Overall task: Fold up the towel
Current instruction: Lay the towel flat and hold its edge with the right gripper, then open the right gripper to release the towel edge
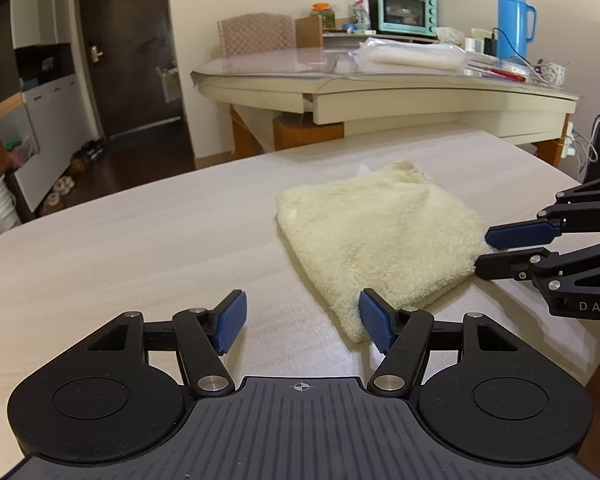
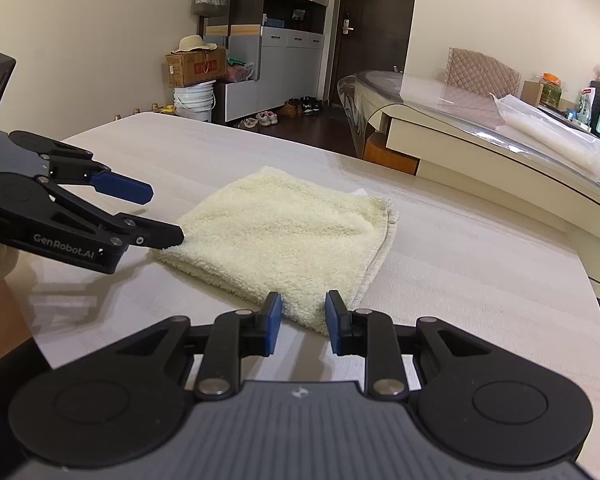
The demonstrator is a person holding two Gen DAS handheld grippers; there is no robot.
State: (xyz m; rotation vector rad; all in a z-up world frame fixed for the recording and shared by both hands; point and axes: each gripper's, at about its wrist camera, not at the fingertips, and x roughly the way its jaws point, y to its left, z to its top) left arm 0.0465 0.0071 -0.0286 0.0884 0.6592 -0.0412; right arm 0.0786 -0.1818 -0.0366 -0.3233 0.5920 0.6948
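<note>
A fluffy cream towel (image 1: 380, 236), folded into a thick rough square, lies on the pale wood-grain counter (image 1: 140, 240). The left tool (image 1: 302, 322) stands spread at its near corner; the right tool (image 2: 303, 322), narrowly parted, seems only to straddle the near-right corner.

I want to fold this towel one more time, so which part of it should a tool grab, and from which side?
Grip the towel at its near corner, coming in low from the near table edge. That corner lies right before the right tool, whose pads stand apart, and the layered edges meet there, so one pinch likely catches every layer. The far-left edge is a rounded fold, harder to pinch.
</note>
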